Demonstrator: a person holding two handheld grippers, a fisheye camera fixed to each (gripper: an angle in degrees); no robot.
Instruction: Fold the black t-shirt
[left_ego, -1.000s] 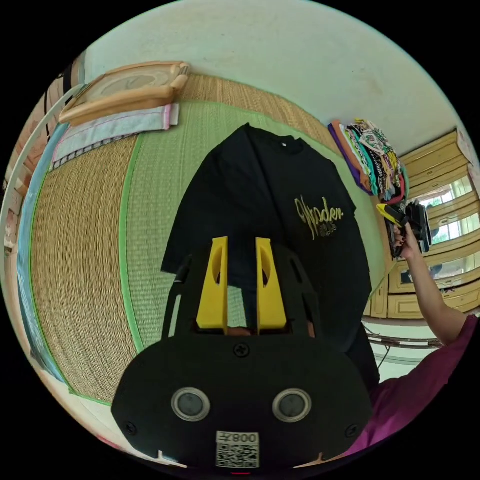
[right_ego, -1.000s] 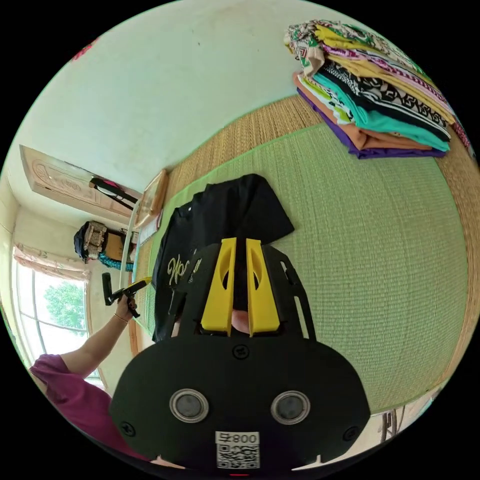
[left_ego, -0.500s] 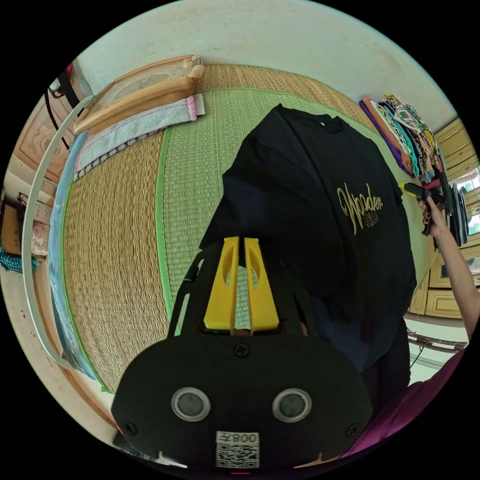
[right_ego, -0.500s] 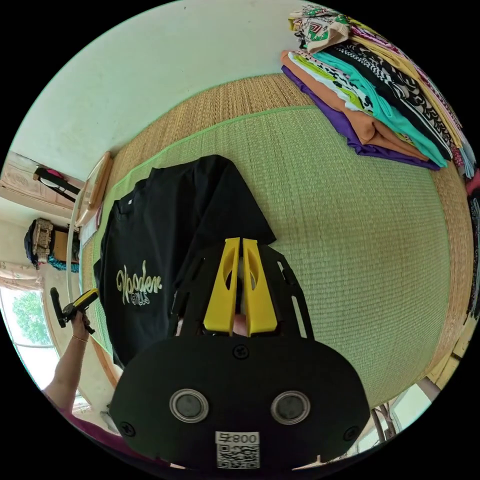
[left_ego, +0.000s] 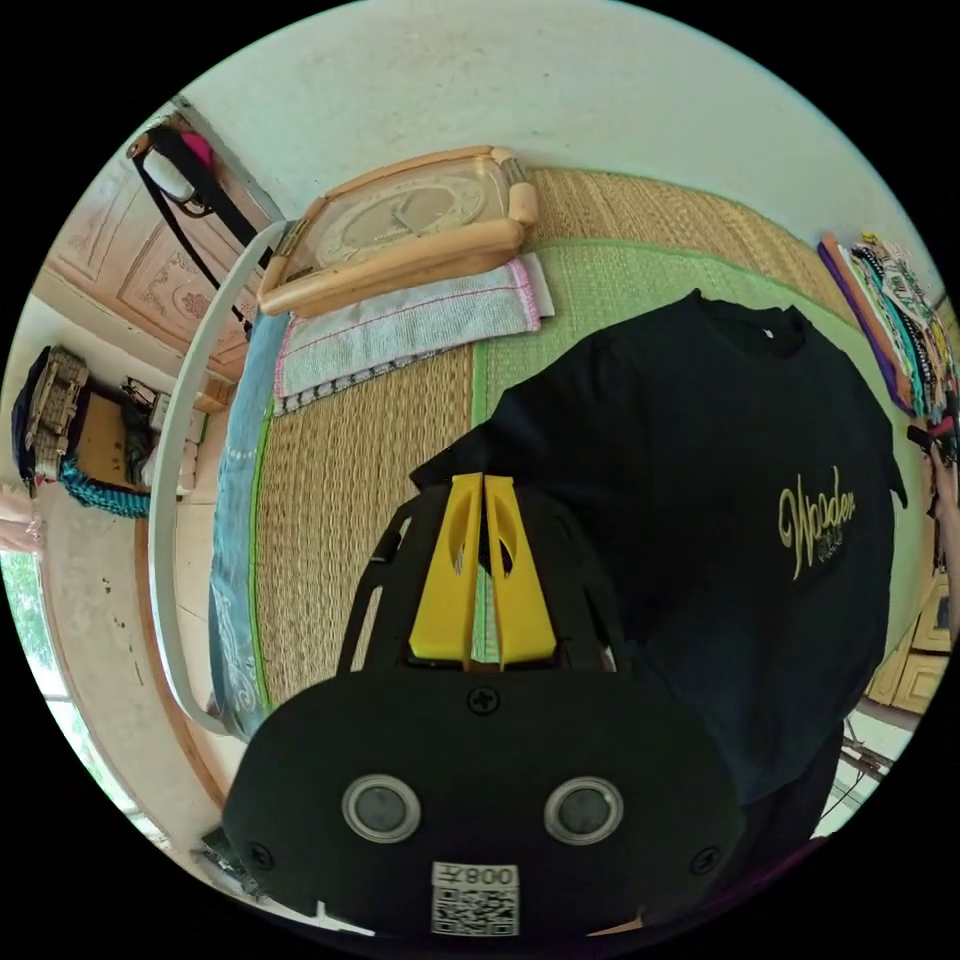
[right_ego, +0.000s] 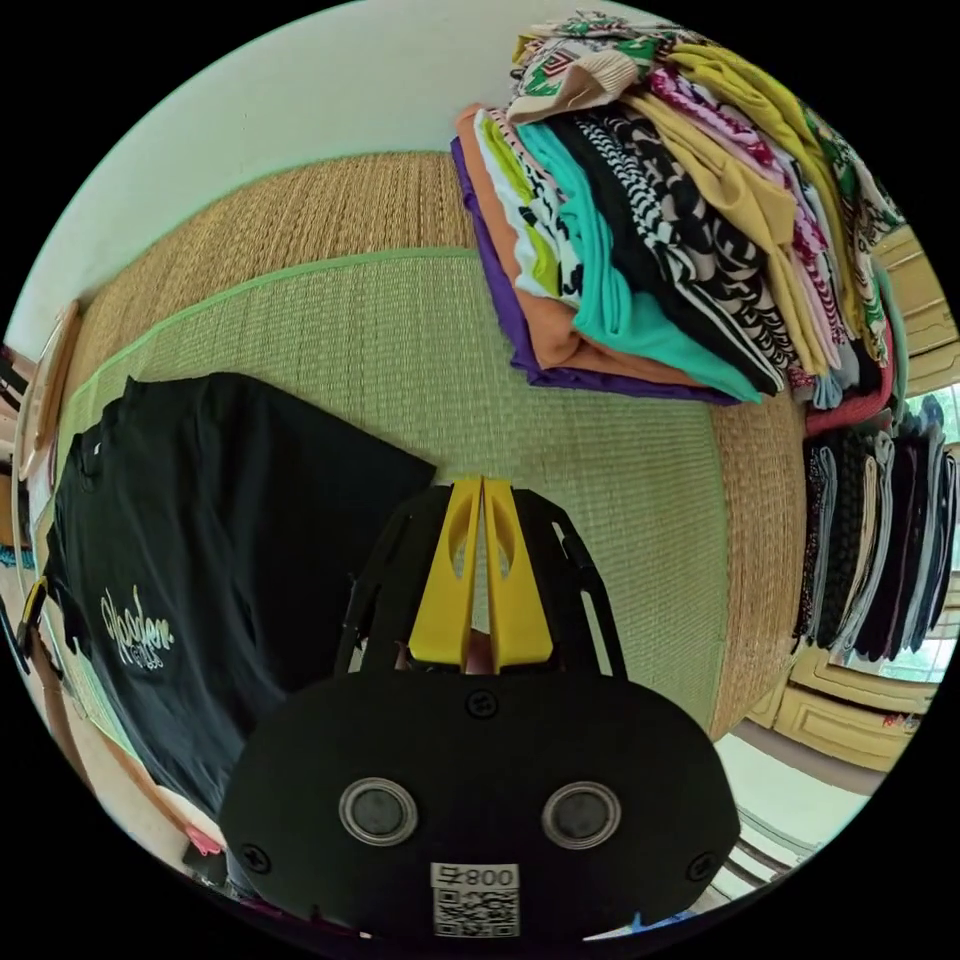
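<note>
In the left gripper view, the left gripper (left_ego: 484, 482) had its two yellow jaws pressed together at the tips, and a sleeve edge of the black t-shirt (left_ego: 700, 500) was caught between them. From the fingers the t-shirt spread away to the right over the green woven mat (left_ego: 600, 290), front side up, with the gold lettering (left_ego: 815, 520) on the chest and the collar at the far end. Left of the fingers the mat changed to a straw-coloured band (left_ego: 350, 520). Farther beyond the fingertips a folded pale cloth (left_ego: 400, 330) lay on the mat, and behind it a wooden framed board (left_ego: 400, 225) stood against the wall.

In the right gripper view, the right gripper (right_ego: 483, 484) also had its jaws clenched together, tips touching. I cannot tell if any cloth was between them; the near sleeve of the t-shirt ended just left of the fingertips. Beyond the fingers to the right, well apart, a tall stack of folded colourful clothes (right_ego: 660, 230) rested on the mat.
</note>
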